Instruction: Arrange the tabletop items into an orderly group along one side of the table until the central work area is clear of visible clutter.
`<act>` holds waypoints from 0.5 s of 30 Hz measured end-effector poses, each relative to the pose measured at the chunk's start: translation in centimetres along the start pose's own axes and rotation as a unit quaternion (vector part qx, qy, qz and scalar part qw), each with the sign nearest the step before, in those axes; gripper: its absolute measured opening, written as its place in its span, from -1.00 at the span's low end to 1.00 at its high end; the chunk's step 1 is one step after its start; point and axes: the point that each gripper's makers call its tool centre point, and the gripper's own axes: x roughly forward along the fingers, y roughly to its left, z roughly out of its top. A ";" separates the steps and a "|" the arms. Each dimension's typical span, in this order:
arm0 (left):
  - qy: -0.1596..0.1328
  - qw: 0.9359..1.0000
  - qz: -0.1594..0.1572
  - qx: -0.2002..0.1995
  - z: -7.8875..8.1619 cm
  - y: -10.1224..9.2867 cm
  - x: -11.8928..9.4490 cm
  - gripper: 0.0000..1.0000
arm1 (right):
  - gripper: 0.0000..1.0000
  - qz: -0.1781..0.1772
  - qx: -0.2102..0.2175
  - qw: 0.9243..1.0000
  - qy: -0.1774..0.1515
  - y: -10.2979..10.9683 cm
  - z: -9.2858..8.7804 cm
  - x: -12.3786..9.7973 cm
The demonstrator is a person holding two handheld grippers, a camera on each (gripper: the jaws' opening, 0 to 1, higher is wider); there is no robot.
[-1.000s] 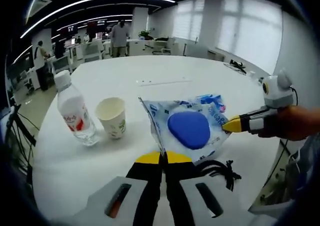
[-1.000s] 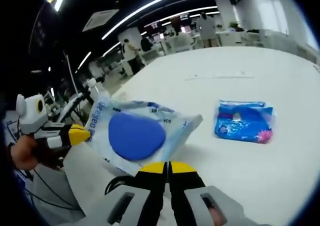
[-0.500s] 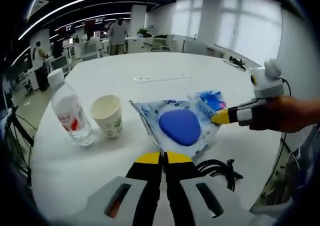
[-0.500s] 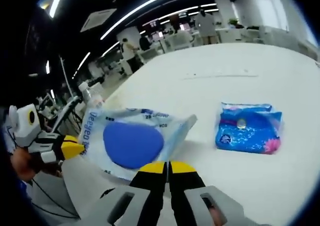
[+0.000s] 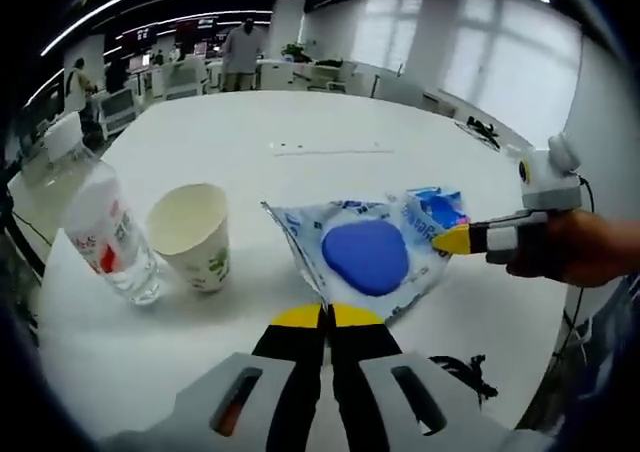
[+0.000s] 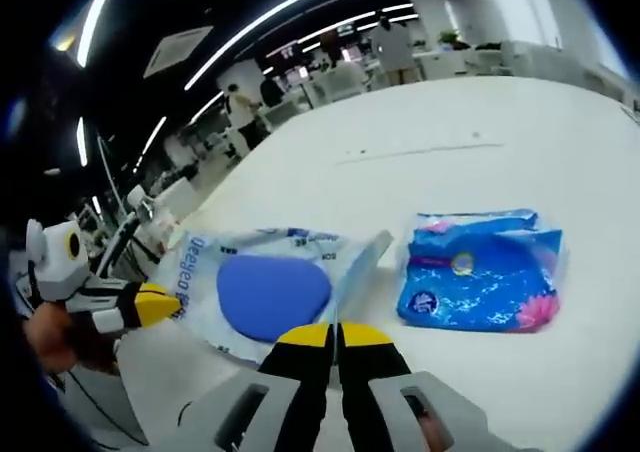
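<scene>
bottle [image 5: 100, 237]: standing tilted in the left gripper view, near the tabletop's [image 5: 330, 132] left edge, just left of the cup; looking parked there as the start of the side group
paper cup [image 5: 192, 234]: sitting upright just beside the bottle, apart from the pouch; likely second item in that row
left gripper [image 5: 327, 317]: jaws pressed together, pinching the near corner of the pouch; holding one end so the soft pack is not sagging or dragging
wipes pouch [image 5: 368, 255]: clear-and-white pack with a blue oval flap, being held between both grippers over the tabletop's near edge; stretched two-handed, I judge, because it is floppy
right gripper [image 6: 335, 337]: jaws together, clamped on the pouch's opposite edge where the film is folding up between the tips; in the left gripper view its yellow tip is touching the pouch's right end
blue packet [image 6: 481, 278]: lying flat on the tabletop right of the pouch, near it, whether touching cannot tell; not yet grouped
black cable [image 5: 468, 372]: lying at the tabletop's near-right edge, loose
step, my read: pouch is being carried toward the bottle and cup; blue packet and cable are waiting
risk: film could be slipping from one pinch if the hands are drawn apart
</scene>
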 end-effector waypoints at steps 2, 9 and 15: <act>0.001 1.000 0.000 -0.014 0.0 0.8 0.6 -1.00 | -1.00 0.001 0.002 1.000 -0.001 0.1 0.2 0.3; 0.006 0.997 0.013 -0.081 -0.6 3.0 1.7 -1.00 | -1.00 0.005 0.007 1.000 -0.004 0.7 0.8 1.4; 0.001 0.992 0.023 -0.125 -1.2 2.9 1.9 -1.00 | -1.00 0.002 0.019 1.000 -0.007 0.7 1.1 2.0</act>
